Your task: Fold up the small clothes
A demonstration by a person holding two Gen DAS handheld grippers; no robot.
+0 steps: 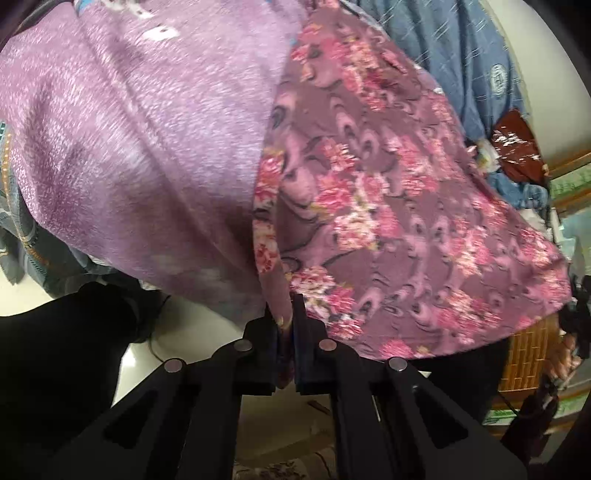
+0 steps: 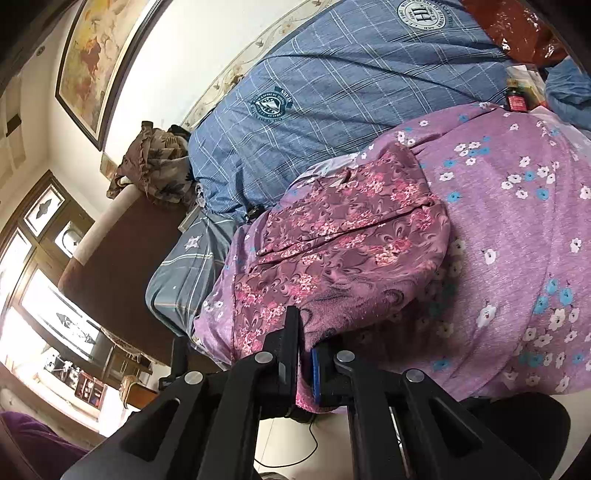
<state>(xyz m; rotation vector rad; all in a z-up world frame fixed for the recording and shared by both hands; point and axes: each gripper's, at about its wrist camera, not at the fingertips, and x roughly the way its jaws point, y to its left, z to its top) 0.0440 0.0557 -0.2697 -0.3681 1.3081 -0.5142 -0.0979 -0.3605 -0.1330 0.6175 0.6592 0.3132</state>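
Left tool [image 1: 284, 325]: clenched on the hem of the floral garment [image 1: 388, 206]; a strip of the pink-flowered cloth runs down between its two black fingers and shows below them.
Right tool [image 2: 304, 332]: clenched on another edge of the same floral garment [image 2: 343, 240]; fuzzy pink cloth is pinched between the black finger on the left and the blue-padded finger on the right, and a fold of it hangs out beneath.
Floral garment, from the left wrist view: it spreads up and to the right from the tool, filling the right half of the picture, blurred, with its left edge against the purple sheet [image 1: 129, 140].
Floral garment, from the right wrist view: it lies bunched on the bed, rising away from the tool, with seams or a slit running across it; its far part rests on the purple flowered sheet [image 2: 517, 229].
Bed: the purple sheet with white and blue blossoms covers the near part; a blue checked quilt [image 2: 332, 85] with round crests lies behind it.
On the quilt: a dark red shiny bag [image 2: 517, 29] at the far right and a small dark bottle [image 2: 516, 99] beside some boxes; what is in them I cannot tell.
Headboard end: a crumpled brown leaf-print cloth [image 2: 155, 166] sits on the bed's end.
Wall: a framed painting [image 2: 96, 59] hangs above.
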